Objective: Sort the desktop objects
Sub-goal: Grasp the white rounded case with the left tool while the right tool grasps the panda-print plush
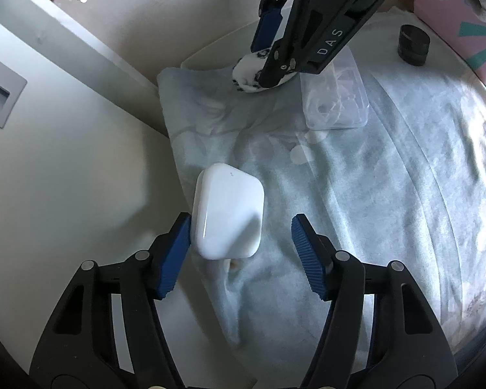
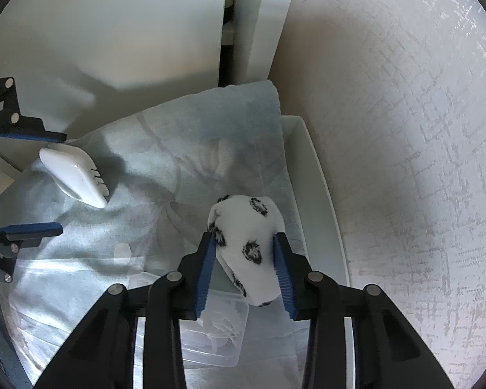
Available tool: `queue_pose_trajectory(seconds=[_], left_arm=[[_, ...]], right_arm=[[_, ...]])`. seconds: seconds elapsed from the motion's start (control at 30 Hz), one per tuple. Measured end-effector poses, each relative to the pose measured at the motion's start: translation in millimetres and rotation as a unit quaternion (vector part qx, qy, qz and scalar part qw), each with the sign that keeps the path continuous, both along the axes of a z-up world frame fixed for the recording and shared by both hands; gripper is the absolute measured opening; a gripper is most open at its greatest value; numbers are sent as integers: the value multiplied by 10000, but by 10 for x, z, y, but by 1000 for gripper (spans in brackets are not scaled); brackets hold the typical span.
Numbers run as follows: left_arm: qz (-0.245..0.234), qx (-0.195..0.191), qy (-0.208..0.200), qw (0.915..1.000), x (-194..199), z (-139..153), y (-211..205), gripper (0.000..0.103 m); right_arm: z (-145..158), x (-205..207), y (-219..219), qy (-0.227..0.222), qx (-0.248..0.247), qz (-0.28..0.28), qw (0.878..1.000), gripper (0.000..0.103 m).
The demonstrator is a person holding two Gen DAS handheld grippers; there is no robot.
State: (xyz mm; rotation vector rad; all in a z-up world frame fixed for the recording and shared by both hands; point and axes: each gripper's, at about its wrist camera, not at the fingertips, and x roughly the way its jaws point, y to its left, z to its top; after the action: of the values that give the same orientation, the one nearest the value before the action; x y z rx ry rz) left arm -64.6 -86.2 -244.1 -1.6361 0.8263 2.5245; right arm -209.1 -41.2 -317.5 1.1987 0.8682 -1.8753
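Observation:
A white plastic case (image 1: 227, 214) lies tilted on the pale blue cloth (image 1: 356, 194), between the fingers of my left gripper (image 1: 241, 243), which is open; its left pad (image 1: 175, 256) touches the case and the right pad stands apart. The case also shows in the right wrist view (image 2: 74, 175), with the left gripper (image 2: 32, 181) around it. My right gripper (image 2: 245, 259) is shut on a white fuzzy pouch with black spots (image 2: 248, 243), held over the cloth beside a white tray (image 2: 324, 194). The pouch shows in the left wrist view (image 1: 248, 73) under the right gripper (image 1: 265, 55).
A clear plastic box (image 1: 335, 97) with small white items lies on the cloth; it also shows below the right gripper (image 2: 217, 330). A black cylinder (image 1: 413, 45) and a pink box (image 1: 463, 26) stand at the far right. A white cabinet (image 1: 48, 97) and textured wall (image 2: 421, 129) border the area.

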Motion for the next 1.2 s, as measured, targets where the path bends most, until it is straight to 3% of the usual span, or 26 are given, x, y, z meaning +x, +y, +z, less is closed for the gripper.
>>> queue_pose_trajectory(seconds=[0.13,0.4,0.5,0.67,0.83,0.97,1.2], left_arm=[[49,38,27,10000,29,2,18,59],[170,-12,124,9998,108,87,18,36],[60,-222,134,9996,185,74,104,36],[11,-238,100,9997,271,45,192,36],[156,-47,-103,9998,286,-52,181,35],[352,180,-161,9991,311,-92,122,19],[495,277,91,9983,446,30,107,12]], right_arm=[[-2,15,-11,25,13,9,10000,34],[13,78,-25,105,21,137,9998,27],[10,100,-33,132,50,171,9998,26],[7,111,-61,163,93,213,9996,26],[7,108,-72,164,83,228,9996,26],[12,88,-97,152,88,223,9996,23],[61,62,-85,101,-74,77,9999,20]])
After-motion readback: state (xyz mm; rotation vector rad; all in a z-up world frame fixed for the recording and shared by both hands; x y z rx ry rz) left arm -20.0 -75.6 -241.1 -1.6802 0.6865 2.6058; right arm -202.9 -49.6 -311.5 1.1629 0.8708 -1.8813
